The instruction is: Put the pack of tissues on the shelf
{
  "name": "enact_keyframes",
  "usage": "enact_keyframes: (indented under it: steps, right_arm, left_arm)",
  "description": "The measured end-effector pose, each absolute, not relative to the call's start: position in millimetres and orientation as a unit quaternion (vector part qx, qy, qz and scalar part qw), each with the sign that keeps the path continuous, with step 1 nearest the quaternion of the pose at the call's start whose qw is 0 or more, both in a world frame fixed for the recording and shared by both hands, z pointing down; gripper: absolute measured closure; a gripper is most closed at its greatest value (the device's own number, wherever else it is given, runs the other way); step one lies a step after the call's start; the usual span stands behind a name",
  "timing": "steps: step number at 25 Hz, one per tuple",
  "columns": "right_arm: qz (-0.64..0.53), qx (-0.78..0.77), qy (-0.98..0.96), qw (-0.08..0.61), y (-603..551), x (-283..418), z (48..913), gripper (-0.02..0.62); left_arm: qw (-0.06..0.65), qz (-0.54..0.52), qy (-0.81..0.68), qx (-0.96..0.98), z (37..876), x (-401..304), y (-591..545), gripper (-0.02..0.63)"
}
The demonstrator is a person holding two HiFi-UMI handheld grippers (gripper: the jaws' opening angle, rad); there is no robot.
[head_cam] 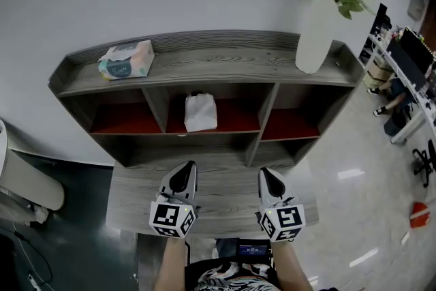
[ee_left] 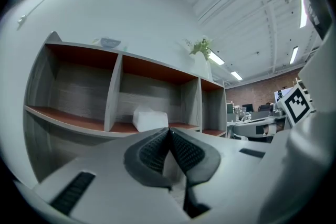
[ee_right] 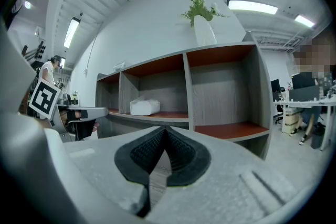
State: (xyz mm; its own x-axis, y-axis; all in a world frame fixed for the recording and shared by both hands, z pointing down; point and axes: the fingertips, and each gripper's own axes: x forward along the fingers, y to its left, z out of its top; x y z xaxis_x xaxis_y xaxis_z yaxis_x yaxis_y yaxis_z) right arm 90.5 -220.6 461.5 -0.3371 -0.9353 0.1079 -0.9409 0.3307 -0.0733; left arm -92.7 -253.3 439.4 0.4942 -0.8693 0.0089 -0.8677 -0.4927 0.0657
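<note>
A white soft pack of tissues [head_cam: 201,112] lies in the middle compartment of the grey shelf [head_cam: 218,59], on its red floor. It also shows in the left gripper view [ee_left: 150,119] and in the right gripper view [ee_right: 144,107]. My left gripper [head_cam: 184,168] and right gripper [head_cam: 266,174] hover side by side over the low grey ledge [head_cam: 225,177] in front of the shelf, well short of the pack. Each gripper is shut with nothing between its pads, as the left [ee_left: 169,131] and right [ee_right: 165,129] gripper views show.
A patterned tissue box [head_cam: 126,60] sits on the shelf top at the left. A white vase with green flowers [head_cam: 317,31] stands on the top at the right. The left and right compartments hold nothing. Office desks and chairs [head_cam: 409,71] stand far right.
</note>
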Motion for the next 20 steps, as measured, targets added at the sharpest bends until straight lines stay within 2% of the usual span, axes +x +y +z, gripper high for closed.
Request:
enact_keyframes:
  steps: [20]
  right_arm:
    - [0.071, 0.558, -0.827, 0.011, -218.8, 86.5, 466.3, 0.594]
  left_arm:
    - [0.052, -0.03, -0.501, 0.863, 436.5, -95.3, -251.5, 0.598]
